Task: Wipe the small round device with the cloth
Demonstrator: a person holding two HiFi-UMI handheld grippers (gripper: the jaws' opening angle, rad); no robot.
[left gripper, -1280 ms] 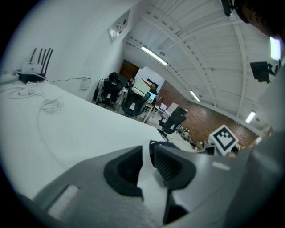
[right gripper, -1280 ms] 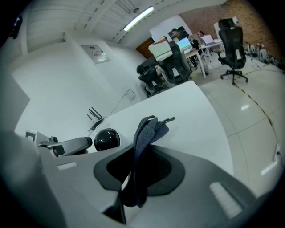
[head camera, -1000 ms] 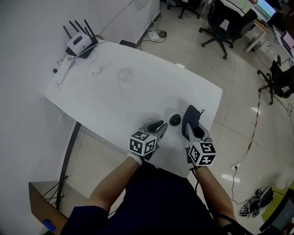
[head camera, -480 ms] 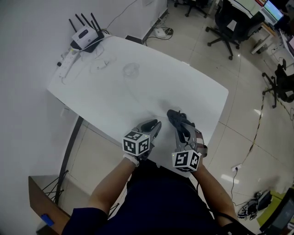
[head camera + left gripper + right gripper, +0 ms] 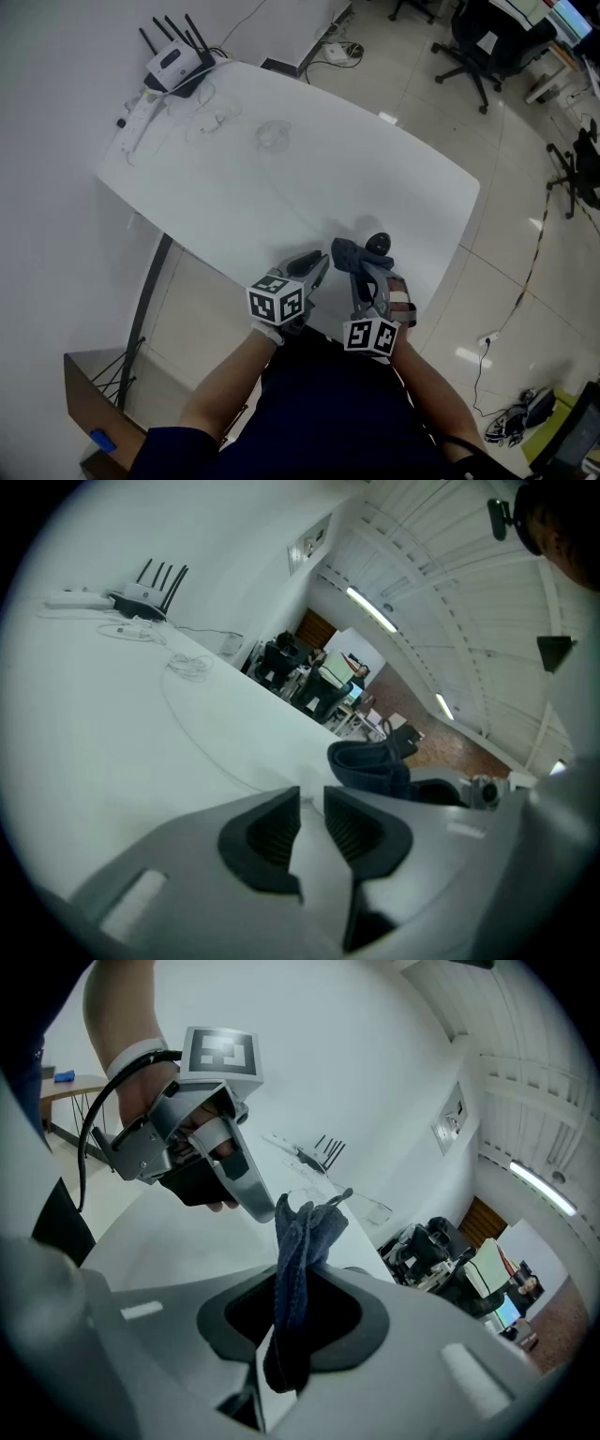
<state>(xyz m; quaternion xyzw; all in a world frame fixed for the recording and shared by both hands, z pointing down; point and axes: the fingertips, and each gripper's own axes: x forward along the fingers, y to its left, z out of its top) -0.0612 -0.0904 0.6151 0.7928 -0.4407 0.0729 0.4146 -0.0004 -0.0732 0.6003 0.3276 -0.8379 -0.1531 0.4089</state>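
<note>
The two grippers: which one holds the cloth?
The right gripper; the dark blue cloth is pinched in its jaws, while the left gripper holds nothing.

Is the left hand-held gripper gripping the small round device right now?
No, the left hand-held gripper has nothing between its pads; the small round device sits apart on the table.

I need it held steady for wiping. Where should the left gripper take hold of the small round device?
Probably the curved sides of the small round device, low near the table, coming from the left gripper side. It sits flat, low and round, and the cloth in the right gripper needs its top free.
</note>
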